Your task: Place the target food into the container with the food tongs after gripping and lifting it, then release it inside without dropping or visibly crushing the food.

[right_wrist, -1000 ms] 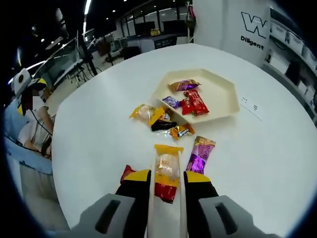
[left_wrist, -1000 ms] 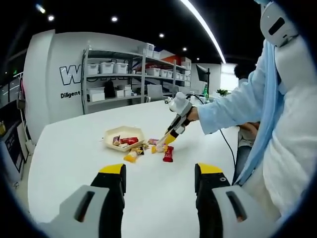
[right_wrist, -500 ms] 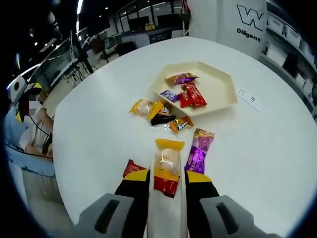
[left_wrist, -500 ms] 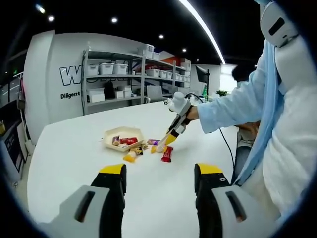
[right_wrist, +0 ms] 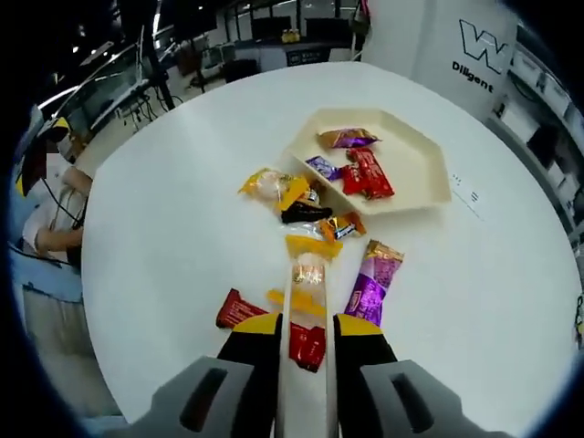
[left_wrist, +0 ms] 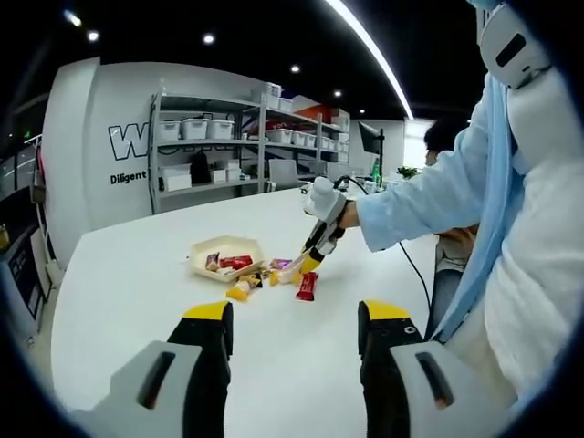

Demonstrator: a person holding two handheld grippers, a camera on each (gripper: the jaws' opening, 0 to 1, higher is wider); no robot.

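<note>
Right gripper [right_wrist: 303, 327] clamped on white food tongs [right_wrist: 304, 365], which ran forward between the jaws. At the tong tips, pinched a clear snack packet with yellow ends [right_wrist: 308, 273], lifted off the white table [right_wrist: 164, 210], above a red packet [right_wrist: 308, 345] and just beside a purple packet [right_wrist: 370, 285]. Beyond the tips, short of the tray, lay a loose cluster of wrapped snacks [right_wrist: 294, 204]. Farther on, sat a cream hexagonal tray [right_wrist: 422, 182] with a few red and purple packets inside; packet in the tongs not yet over it. In the left gripper view, saw the right gripper [left_wrist: 321, 239] reaching down from a pale sleeve [left_wrist: 429, 196] toward the snacks near the tray [left_wrist: 224, 248]. Left gripper [left_wrist: 294, 328] held apart, jaws spread wide and empty, well back from the snacks over bare table [left_wrist: 137, 274]. Behind, stood metal shelving [left_wrist: 210, 146] with bins.
</note>
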